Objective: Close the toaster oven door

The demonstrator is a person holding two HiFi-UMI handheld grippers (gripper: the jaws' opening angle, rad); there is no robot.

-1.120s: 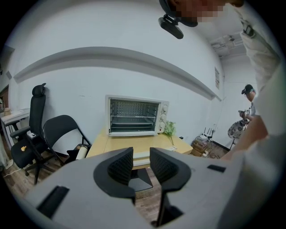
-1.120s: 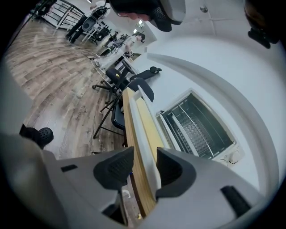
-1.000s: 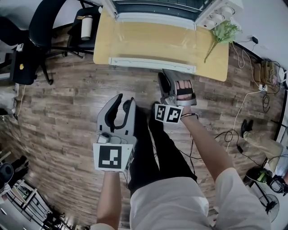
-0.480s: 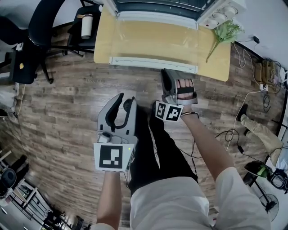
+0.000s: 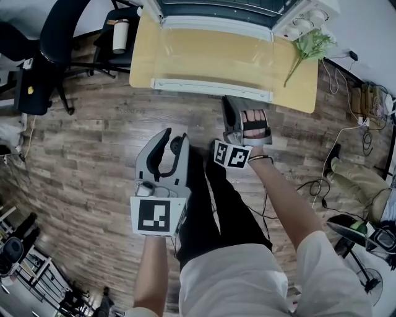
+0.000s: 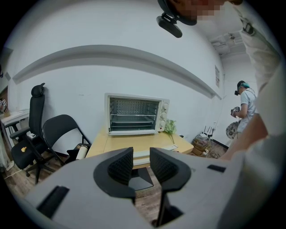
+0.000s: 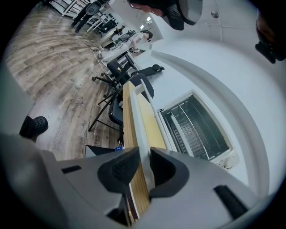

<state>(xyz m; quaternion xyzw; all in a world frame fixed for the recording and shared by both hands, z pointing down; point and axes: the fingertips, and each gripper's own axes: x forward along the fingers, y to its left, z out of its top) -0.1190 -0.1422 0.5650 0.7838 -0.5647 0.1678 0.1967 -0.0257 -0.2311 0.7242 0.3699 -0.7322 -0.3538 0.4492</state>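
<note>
The toaster oven [image 5: 216, 7] stands at the back of a light wooden table [image 5: 297, 86]. Its glass door [image 5: 213, 52] lies open, flat over the tabletop, and the white door handle [image 5: 210, 88] runs along the table's front edge. My right gripper [image 5: 238, 104] reaches that edge from below. In the right gripper view its jaws are closing with the handle bar [image 7: 143, 129] and the table edge between the right gripper [image 7: 144, 166] pads. My left gripper [image 5: 170, 141] hangs over the floor, open and empty; the left gripper [image 6: 141, 163] view faces the oven [image 6: 134, 115].
A black chair [image 5: 62, 31] and a white bottle [image 5: 119, 37] stand left of the table. A green plant sprig [image 5: 306, 46] lies on its right end. Cables [image 5: 346, 142] trail over the wood floor at the right, where another person's leg [image 5: 352, 179] shows.
Both grippers stay almost where they were, and the oven door has not moved. The bystander at the far right has shifted.
</note>
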